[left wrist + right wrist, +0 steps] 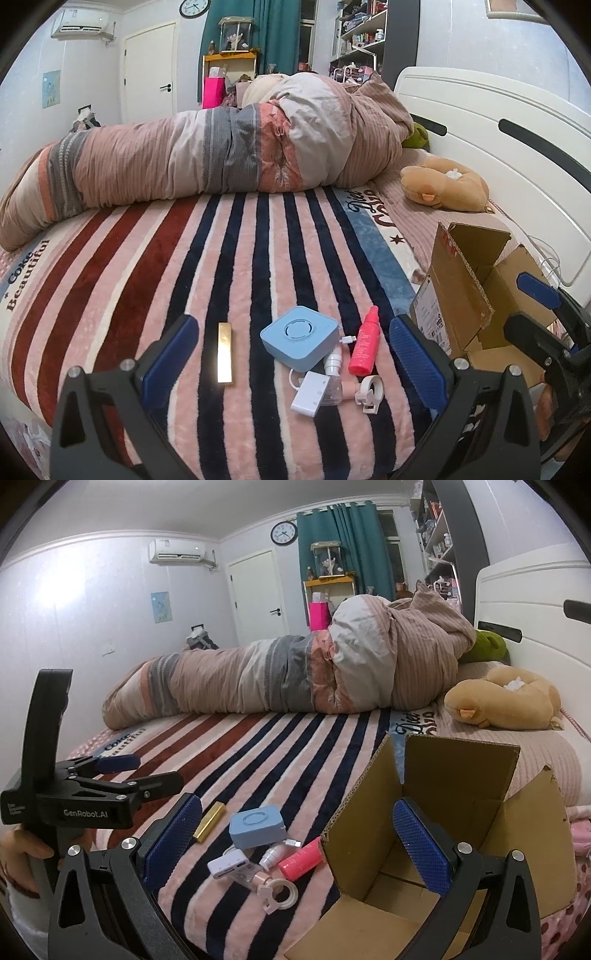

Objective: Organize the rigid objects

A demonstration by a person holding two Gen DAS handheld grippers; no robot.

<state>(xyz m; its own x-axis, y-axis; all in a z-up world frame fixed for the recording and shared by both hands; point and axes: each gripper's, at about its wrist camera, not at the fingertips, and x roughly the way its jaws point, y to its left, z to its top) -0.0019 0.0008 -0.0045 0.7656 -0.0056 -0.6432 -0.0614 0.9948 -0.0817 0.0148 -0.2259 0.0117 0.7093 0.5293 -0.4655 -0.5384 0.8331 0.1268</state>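
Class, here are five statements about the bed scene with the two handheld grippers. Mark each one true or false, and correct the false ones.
1. The cardboard box stands open with its flaps up. True.
2. The gold bar-shaped object lies inside the box. False: it lies on the striped blanket, apart from the other small items.
3. The left gripper is open and holds nothing. True.
4. The pink bottle stands upright. False: it lies on its side beside the light blue square device.
5. The right gripper is shut on the white adapter. False: its jaws are open and empty; the adapter lies on the blanket.
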